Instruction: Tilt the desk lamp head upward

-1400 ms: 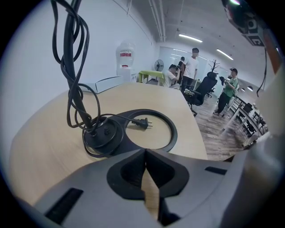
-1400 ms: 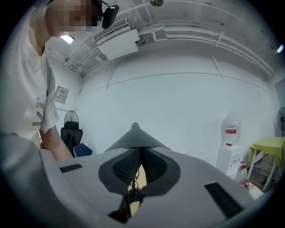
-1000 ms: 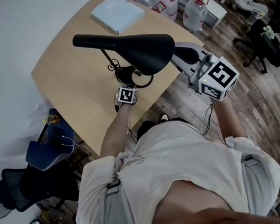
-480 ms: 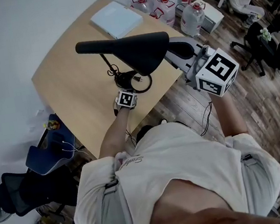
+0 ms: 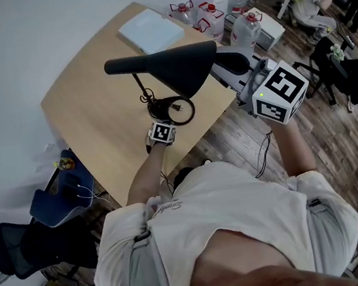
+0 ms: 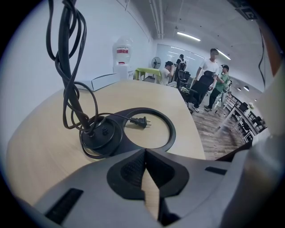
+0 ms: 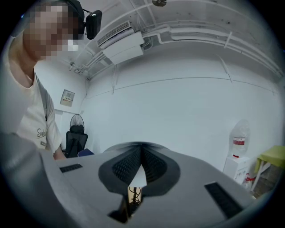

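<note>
The desk lamp stands near the front edge of the wooden surface (image 5: 93, 98). Seen from the head view, its long black head (image 5: 162, 67) lies about level above the thin stem (image 5: 139, 85) and the ring-shaped base (image 5: 177, 109).

The left gripper (image 6: 144, 153) is closed with nothing between its jaws. Its own view shows the pads meeting at the tips, with bare wood in the wedge behind them. Just ahead lies the base (image 6: 133, 122), with a black cord (image 6: 67, 89) wound loosely up the stem and the plug (image 6: 139, 121) lying inside the ring. The head view shows none of that detail. It only puts this gripper's marker cube (image 5: 162, 133) at the near side of the base. Whether the jaws touch the base cannot be told.

The right gripper (image 7: 141, 153) is also closed and empty. Its view looks at a white wall, and the lamp head does not show there. Only a bit of cord and wood appears through the gap low between the jaws. The head view adds that this gripper reaches in from the right to the near end of the lamp head, but contact is hidden.

A flat white box (image 5: 150, 31) lies at the far corner of the surface. Water bottles (image 5: 244, 21) stand on the floor beyond.
</note>
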`<action>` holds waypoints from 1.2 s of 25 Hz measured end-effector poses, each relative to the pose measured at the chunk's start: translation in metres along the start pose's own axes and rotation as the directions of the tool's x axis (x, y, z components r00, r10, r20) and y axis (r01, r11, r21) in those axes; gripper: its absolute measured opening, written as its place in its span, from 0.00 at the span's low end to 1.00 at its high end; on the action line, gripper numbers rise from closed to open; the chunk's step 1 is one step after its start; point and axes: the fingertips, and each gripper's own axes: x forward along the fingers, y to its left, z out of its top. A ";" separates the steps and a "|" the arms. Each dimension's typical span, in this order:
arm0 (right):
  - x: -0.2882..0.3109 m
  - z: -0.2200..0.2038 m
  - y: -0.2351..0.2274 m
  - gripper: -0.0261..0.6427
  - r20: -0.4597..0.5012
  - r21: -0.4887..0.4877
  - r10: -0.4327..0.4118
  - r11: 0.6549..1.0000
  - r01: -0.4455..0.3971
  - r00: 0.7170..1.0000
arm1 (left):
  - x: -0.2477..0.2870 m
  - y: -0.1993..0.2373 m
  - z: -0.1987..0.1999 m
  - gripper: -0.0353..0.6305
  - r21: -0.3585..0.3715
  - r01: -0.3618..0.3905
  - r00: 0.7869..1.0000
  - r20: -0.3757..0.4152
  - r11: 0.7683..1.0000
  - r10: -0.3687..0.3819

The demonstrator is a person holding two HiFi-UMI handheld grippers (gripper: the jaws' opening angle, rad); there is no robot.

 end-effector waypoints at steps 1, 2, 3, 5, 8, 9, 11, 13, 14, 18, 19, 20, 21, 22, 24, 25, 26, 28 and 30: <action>0.002 0.003 -0.001 0.03 0.003 -0.004 0.000 1.000 0.000 1.000 | 0.000 0.001 0.001 0.08 -0.002 0.002 1.000 0.003 1.000 -0.002; 0.004 0.005 -0.001 0.03 0.006 -0.006 0.001 1.000 -0.001 1.000 | -0.001 0.001 0.001 0.08 -0.003 0.002 1.000 0.004 1.000 -0.002; 0.005 0.007 -0.001 0.03 0.007 -0.007 0.001 1.000 -0.001 1.000 | -0.001 0.001 0.000 0.08 -0.002 0.000 1.000 0.003 1.000 0.000; 0.006 0.011 -0.001 0.03 0.010 -0.008 0.000 1.000 0.000 1.000 | -0.002 0.000 -0.001 0.08 0.000 -0.002 1.000 0.005 1.000 0.002; 0.010 0.018 0.000 0.03 0.007 -0.020 -0.001 1.000 0.001 1.000 | -0.001 0.000 0.000 0.08 -0.001 0.000 1.000 0.010 1.000 0.000; 0.011 0.020 0.000 0.03 0.005 -0.028 0.000 1.000 0.000 1.000 | -0.001 0.001 0.000 0.08 -0.002 0.001 1.000 0.011 1.000 -0.001; 0.013 0.024 0.001 0.03 0.000 -0.044 0.003 0.999 -0.003 1.000 | -0.001 0.001 0.001 0.08 -0.005 0.003 1.000 0.013 1.000 -0.003; 0.013 0.026 0.000 0.03 -0.001 -0.047 0.005 0.999 -0.005 1.000 | -0.002 0.001 0.001 0.08 -0.010 0.002 1.000 0.011 1.000 -0.002; 0.012 0.025 -0.001 0.03 0.002 -0.040 0.004 0.999 -0.004 1.000 | -0.002 0.000 0.002 0.08 -0.011 0.001 1.000 0.011 1.000 -0.001; 0.008 0.024 -0.004 0.03 0.019 -0.016 -0.008 1.000 0.008 1.000 | -0.003 -0.008 -0.008 0.08 -0.047 0.027 0.998 -0.053 0.999 -0.030; 0.009 0.023 -0.004 0.03 0.021 -0.016 -0.012 1.000 0.012 1.000 | -0.004 -0.010 -0.012 0.08 -0.058 0.036 0.997 -0.071 0.998 -0.040; 0.010 0.022 -0.004 0.03 0.022 -0.015 -0.014 1.000 0.015 1.000 | -0.003 -0.006 -0.009 0.08 -0.045 0.025 0.998 -0.048 0.999 -0.027; 0.010 0.022 -0.003 0.03 0.023 -0.010 -0.015 1.000 0.016 1.000 | -0.002 0.000 -0.004 0.08 -0.025 0.008 1.000 -0.008 1.000 -0.008; 0.010 0.021 -0.003 0.03 0.023 -0.003 -0.017 1.000 0.017 1.000 | -0.002 0.003 -0.001 0.08 -0.018 -0.001 1.000 0.024 1.000 0.001; 0.006 0.018 -0.003 0.03 0.019 0.011 -0.028 1.000 0.027 0.999 | -0.003 0.002 -0.001 0.08 -0.026 0.001 0.999 0.052 1.000 0.000; 0.003 0.015 -0.004 0.03 0.015 0.017 -0.038 0.999 0.037 0.999 | -0.004 0.001 -0.003 0.08 -0.030 0.003 0.999 0.055 1.000 -0.001; 0.001 0.012 -0.005 0.03 0.010 0.022 -0.051 0.998 0.051 0.999 | -0.005 0.000 -0.004 0.08 -0.034 0.003 0.998 0.057 0.999 -0.001; -0.005 0.002 -0.008 0.03 -0.002 0.028 -0.088 0.996 0.088 0.996 | -0.012 -0.002 -0.002 0.08 -0.055 0.004 0.997 0.083 0.998 0.001; -0.011 -0.013 -0.008 0.03 -0.015 0.021 -0.139 0.990 0.139 0.990 | -0.028 -0.004 0.008 0.08 -0.097 0.014 0.989 0.145 0.995 0.000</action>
